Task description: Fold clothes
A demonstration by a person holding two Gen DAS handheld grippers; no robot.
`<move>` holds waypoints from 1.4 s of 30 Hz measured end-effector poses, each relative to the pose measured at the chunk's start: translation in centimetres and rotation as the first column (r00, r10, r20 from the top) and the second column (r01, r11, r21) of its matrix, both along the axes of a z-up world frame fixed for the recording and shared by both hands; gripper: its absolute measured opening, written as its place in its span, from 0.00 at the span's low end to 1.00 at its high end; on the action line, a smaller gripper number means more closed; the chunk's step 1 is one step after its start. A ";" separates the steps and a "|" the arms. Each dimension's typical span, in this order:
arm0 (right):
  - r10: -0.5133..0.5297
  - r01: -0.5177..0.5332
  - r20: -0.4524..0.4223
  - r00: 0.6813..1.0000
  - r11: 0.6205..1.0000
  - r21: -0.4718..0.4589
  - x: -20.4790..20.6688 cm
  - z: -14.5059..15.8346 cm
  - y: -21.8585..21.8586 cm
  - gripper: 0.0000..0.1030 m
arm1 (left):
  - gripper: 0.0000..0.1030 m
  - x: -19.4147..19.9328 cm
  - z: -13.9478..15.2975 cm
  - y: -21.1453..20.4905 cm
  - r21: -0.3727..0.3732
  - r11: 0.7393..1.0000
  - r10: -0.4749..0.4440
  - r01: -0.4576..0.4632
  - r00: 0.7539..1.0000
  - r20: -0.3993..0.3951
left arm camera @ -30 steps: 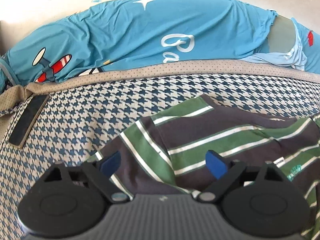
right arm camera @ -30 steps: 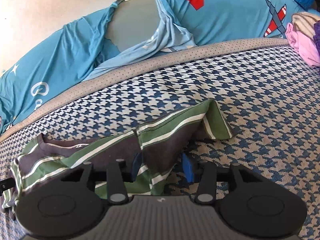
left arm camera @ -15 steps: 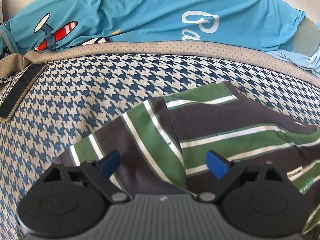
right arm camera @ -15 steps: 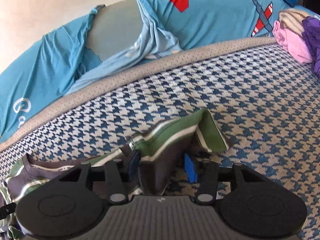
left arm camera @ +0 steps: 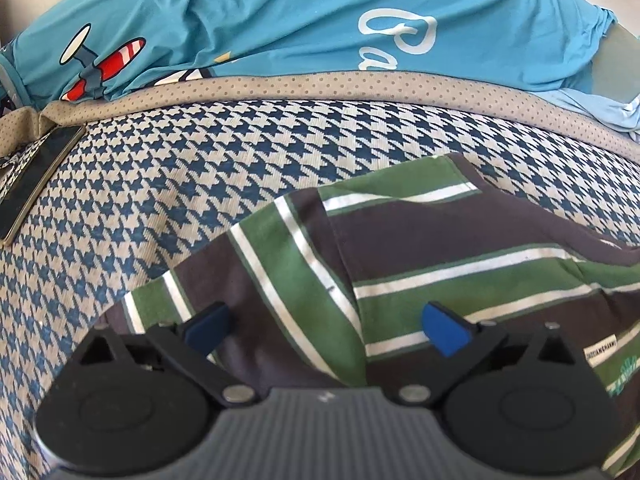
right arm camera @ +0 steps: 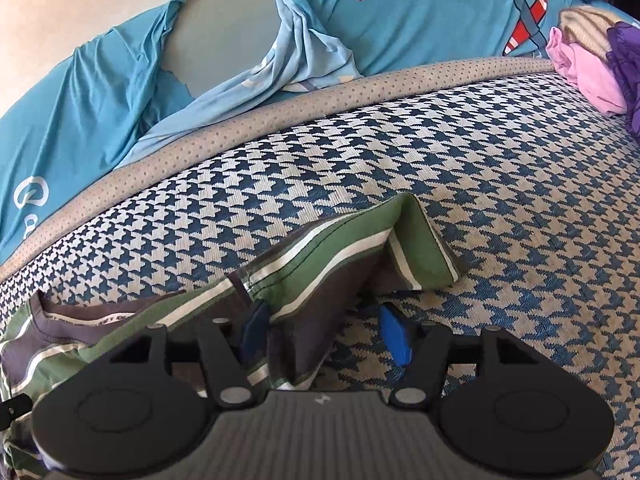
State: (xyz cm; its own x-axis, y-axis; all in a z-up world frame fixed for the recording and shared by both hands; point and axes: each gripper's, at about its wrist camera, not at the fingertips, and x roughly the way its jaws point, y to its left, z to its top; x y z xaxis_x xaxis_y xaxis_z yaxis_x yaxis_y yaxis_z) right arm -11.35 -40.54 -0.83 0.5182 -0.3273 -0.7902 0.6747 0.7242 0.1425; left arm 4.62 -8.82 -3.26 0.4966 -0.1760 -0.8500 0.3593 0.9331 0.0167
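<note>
A shirt (left arm camera: 420,240) striped in green, dark grey and white lies crumpled on the houndstooth bedspread (left arm camera: 200,184). My left gripper (left arm camera: 326,330) hovers low over its left part. Its jaws are opening wide, the blue pads (left arm camera: 208,326) stand far apart and nothing is pinched between them. In the right wrist view the shirt's (right arm camera: 344,248) right end rises in a fold with a sleeve flopped to the right. My right gripper (right arm camera: 325,334) is opening around that fold. The cloth hangs against the left pad (right arm camera: 254,330), and the right pad stands clear of it.
A dark phone (left arm camera: 36,184) lies at the bedspread's left edge. Blue bedding (left arm camera: 280,20) with plane prints runs along the back behind a grey dotted border (right arm camera: 360,92). Pink and purple clothes (right arm camera: 588,68) are piled at the far right.
The left gripper has sunk closer to the shirt and its jaws have spread wider. The right jaws have widened, and the fold they pinched now hangs loose between them.
</note>
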 end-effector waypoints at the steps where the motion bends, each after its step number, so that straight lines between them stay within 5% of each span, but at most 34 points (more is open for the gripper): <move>1: 0.012 -0.012 0.008 1.000 1.000 0.002 0.1 0.0 0.1 0.39 | 1.00 0.0 0.0 0.0 0.000 1.000 -0.002 0.002 1.000 0.001; 2: 0.020 -0.020 0.023 1.000 1.000 0.007 0.1 0.0 0.1 0.23 | 1.00 -0.1 0.0 0.1 0.000 1.000 -0.003 0.003 1.000 0.003; 4: 0.027 -0.028 0.057 0.998 0.999 0.016 0.1 0.2 0.2 0.08 | 1.00 -0.2 0.0 0.1 -0.002 1.000 -0.006 0.006 1.000 0.009; 12: -0.008 0.018 0.222 0.975 0.999 -0.043 -0.3 3.2 -0.7 0.06 | 1.00 -0.6 0.7 0.3 0.006 1.000 0.000 0.000 0.997 0.075; 25: -0.215 0.229 0.282 0.935 0.973 -0.015 -1.7 4.2 -4.7 0.04 | 1.00 -0.2 1.0 0.7 0.018 1.000 0.013 -0.015 0.994 0.108; 33: -0.248 0.318 0.337 0.908 0.932 -0.172 -2.8 6.4 -4.4 0.03 | 1.00 1.3 3.7 3.2 -0.014 0.996 0.094 -0.093 0.978 0.186; 42: -0.003 0.006 0.215 0.977 1.000 -0.012 0.2 4.5 -0.7 0.08 | 1.00 2.2 6.2 6.2 -0.110 0.986 0.136 -0.122 0.983 0.123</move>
